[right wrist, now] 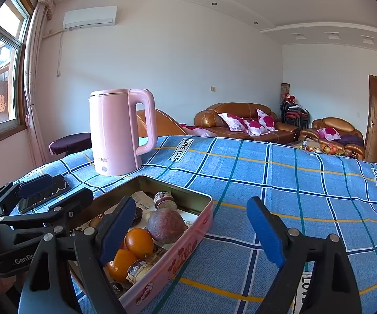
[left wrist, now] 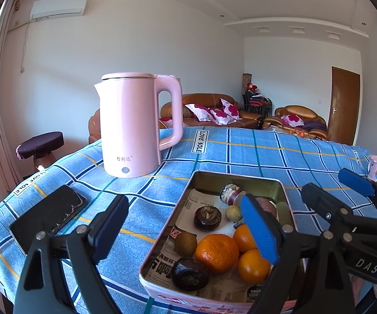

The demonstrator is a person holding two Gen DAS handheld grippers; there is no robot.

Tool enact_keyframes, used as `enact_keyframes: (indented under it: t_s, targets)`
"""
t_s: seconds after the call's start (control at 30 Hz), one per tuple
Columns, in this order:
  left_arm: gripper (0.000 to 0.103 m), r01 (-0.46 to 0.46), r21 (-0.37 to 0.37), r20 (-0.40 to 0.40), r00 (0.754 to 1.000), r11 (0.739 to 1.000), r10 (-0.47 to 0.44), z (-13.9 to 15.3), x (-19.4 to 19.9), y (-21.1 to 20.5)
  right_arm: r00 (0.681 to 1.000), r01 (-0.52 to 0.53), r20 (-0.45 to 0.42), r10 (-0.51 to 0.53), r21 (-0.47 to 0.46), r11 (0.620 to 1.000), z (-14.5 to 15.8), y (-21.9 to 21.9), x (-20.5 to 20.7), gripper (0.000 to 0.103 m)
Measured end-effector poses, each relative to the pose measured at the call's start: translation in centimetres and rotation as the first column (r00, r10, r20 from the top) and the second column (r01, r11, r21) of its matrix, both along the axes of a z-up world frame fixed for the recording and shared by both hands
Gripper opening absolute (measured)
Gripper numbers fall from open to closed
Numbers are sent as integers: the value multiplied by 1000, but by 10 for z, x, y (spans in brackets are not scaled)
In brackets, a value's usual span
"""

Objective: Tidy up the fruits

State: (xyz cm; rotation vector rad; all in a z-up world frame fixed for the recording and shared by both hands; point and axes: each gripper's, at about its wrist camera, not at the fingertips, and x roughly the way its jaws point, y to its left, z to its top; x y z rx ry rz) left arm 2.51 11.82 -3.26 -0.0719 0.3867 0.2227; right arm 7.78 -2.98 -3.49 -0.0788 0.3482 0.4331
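Fruit-filled tin (left wrist: 286, 196) runs lengthwise away between both spread grippers.

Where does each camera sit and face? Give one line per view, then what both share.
Left wrist: on the left gripper, low over the table's near edge, facing the tin; the right gripper shows alongside.
Right wrist: on the right gripper, right of the tin, facing across the table; the left gripper shows.
Shared: kettle, tin, oranges.
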Motion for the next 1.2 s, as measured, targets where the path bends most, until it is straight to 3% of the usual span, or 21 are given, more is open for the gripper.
enact_keyframes:
  t_s: [0.37,1.2]
  targets:
    - [101,-36,24,20,999,999,35,2,-2,-1,1000,18,11,-19,17,1000,1,-3,-1,88]
    - [103,-56,33,-10,998,998,57,0,3,-1,1000,20,5,-20,30,999,2,-8,-3,88]
